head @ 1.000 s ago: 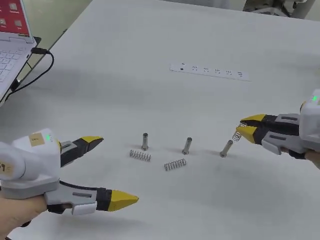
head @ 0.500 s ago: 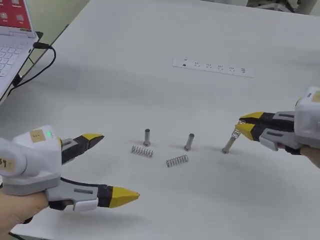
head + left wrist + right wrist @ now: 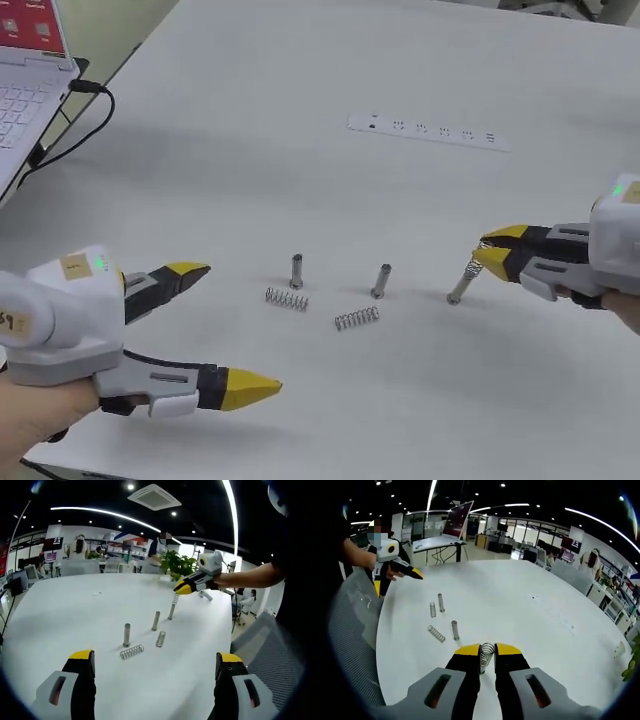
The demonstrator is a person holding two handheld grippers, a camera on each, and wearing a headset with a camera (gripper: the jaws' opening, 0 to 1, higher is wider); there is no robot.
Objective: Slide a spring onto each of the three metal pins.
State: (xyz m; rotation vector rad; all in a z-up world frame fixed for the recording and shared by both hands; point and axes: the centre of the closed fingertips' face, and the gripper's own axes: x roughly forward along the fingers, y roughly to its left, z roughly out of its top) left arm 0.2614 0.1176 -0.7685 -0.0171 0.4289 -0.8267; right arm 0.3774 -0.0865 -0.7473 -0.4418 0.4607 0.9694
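The right gripper with yellow tips pinches a small steel coil spring between narrow jaws. The spring is at the top end of the rightmost short metal pin, which leans toward this gripper. I think the spring must go down along that slanted axis. The left gripper is wide open and empty, well apart from the pin.

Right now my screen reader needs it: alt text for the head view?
The right tool grips a spring at the top of the tilted rightmost pin. Left of it, two bare pins stand beside two loose springs on a table; the left tool is open.
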